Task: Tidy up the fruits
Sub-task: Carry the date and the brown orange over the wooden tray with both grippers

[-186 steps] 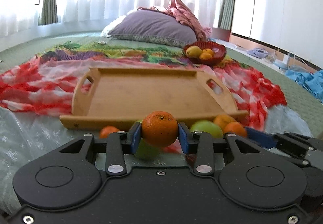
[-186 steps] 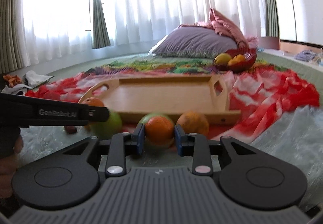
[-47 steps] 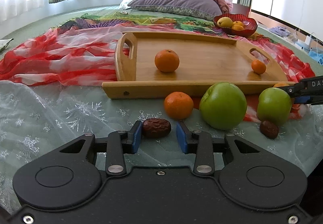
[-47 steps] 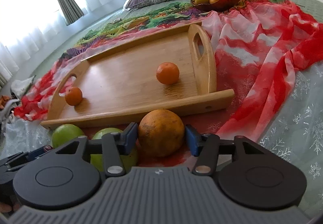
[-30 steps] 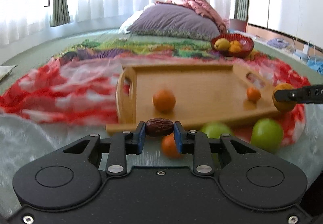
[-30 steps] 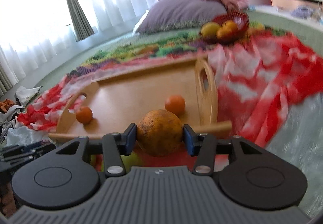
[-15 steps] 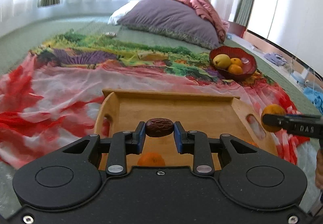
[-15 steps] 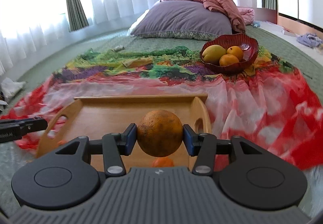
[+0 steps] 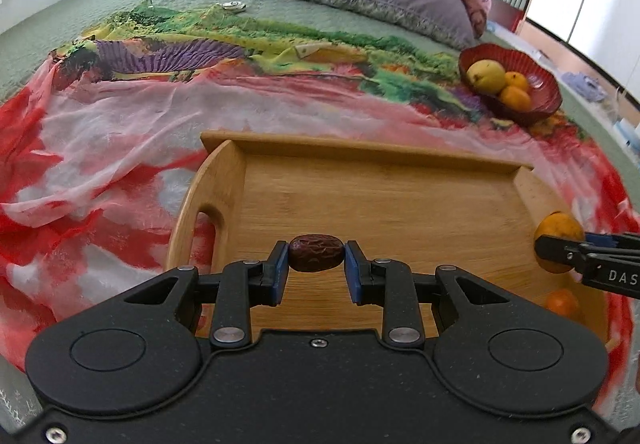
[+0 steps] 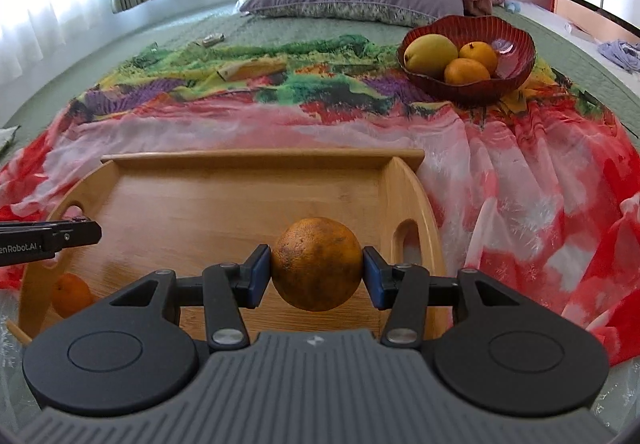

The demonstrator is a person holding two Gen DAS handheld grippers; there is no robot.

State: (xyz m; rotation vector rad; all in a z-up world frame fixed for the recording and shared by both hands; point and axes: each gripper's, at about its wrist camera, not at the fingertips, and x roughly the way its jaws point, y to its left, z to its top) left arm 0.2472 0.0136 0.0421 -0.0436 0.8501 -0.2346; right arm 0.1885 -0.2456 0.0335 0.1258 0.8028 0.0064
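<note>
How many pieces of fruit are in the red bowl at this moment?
3 visible: a yellow fruit on the left, one orange behind on the right, another orange in front. The red bowl may hide more.

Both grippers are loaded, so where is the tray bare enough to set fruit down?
The middle of the tray is bare wood up to its far wall. A small orange sits in the near left-handle corner, another small orange by the right handle.
</note>
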